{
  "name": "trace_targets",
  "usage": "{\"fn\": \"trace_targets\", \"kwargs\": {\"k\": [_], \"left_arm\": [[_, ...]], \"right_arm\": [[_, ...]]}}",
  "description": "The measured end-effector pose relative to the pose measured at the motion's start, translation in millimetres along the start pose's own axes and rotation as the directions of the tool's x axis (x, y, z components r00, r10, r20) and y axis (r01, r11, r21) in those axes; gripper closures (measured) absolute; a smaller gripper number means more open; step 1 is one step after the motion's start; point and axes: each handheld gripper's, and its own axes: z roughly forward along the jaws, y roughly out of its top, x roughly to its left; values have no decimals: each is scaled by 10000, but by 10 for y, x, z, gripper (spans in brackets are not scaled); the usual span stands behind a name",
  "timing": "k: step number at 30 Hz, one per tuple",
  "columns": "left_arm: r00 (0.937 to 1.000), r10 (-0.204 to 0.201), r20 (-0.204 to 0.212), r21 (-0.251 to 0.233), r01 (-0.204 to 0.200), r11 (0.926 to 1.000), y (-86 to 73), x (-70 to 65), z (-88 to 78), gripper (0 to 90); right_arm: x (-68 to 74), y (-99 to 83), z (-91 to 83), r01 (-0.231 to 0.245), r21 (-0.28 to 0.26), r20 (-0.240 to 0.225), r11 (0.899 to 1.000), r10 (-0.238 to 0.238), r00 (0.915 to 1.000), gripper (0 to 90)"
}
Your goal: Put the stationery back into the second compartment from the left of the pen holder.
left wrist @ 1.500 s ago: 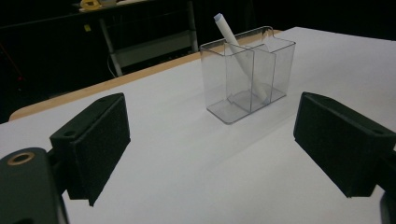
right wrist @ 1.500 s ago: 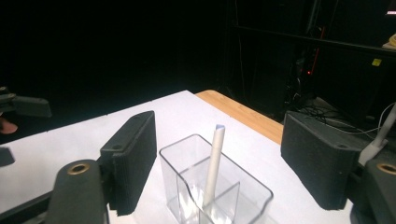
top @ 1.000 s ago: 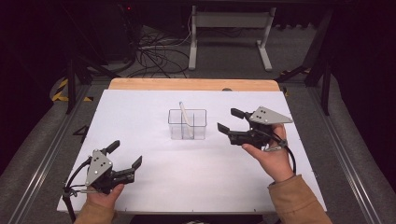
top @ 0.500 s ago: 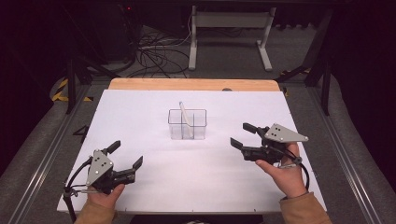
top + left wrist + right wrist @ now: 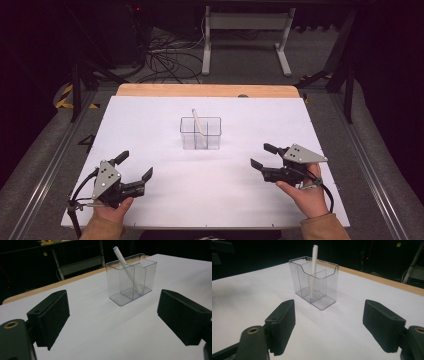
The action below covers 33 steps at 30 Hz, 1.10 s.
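A clear holder (image 5: pixel 200 133) stands upright near the middle of the white table (image 5: pixel 150 120), and everything else is placed from it. It is a small see-through box split by inner walls into compartments. A white pen (image 5: pixel 198 127) stands in it, leaning, with its lower end on the holder's floor and its upper end poking above the rim. In the left gripper view the pen (image 5: pixel 127 266) tilts across the middle wall of the holder (image 5: pixel 131 280); in the right gripper view the pen (image 5: pixel 313 270) rises nearly straight from a back compartment of the holder (image 5: pixel 315 282). Which compartment its tip sits in is hard to tell through the clear walls.

The left gripper (image 5: pixel 134 166) lies low over the table, well apart from the holder, on its near left side. Its jaws stand wide apart with nothing between them, and they point toward the holder. A hand (image 5: pixel 112 210) grips it from the table's near edge, and a black cable trails off its left side.

The right gripper (image 5: pixel 263 156) sits on the holder's near right side, also well apart from it, its jaws aimed left toward the table's middle. Those jaws are spread wide too, and bare table shows between the pads. The right hand (image 5: pixel 302 192) holds it from below, a tan sleeve (image 5: pixel 325 230) showing at the wrist.

Beyond the holder, a strip of wood (image 5: pixel 205 90) edges the far side of the table.
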Motion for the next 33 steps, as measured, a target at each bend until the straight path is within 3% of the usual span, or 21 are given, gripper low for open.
{"fn": "trace_targets", "kwargs": {"k": [13, 25, 29, 33], "left_arm": [[9999, 11, 122, 8, -11, 10000, -4, -3, 1, 113], [10000, 27, 71, -14, -27, 10000, -27, 18, -47, 112], [9999, 74, 133, -5, -74, 10000, -41, 28, -35, 111], [9997, 227, 108, 101, -228, 9997, -56, 46, -15, 111]], "right_arm": [[-79, -344, -124, -632, 353, 585, 9974, 611, 9964, 270], [-53, -528, -165, -538, 680, 859, 9962, 479, 9951, 270], [-67, -536, -152, -367, 560, 944, 9978, 313, 9950, 283], [-86, -541, -160, -582, 428, 985, 9974, 538, 9937, 302]]}}
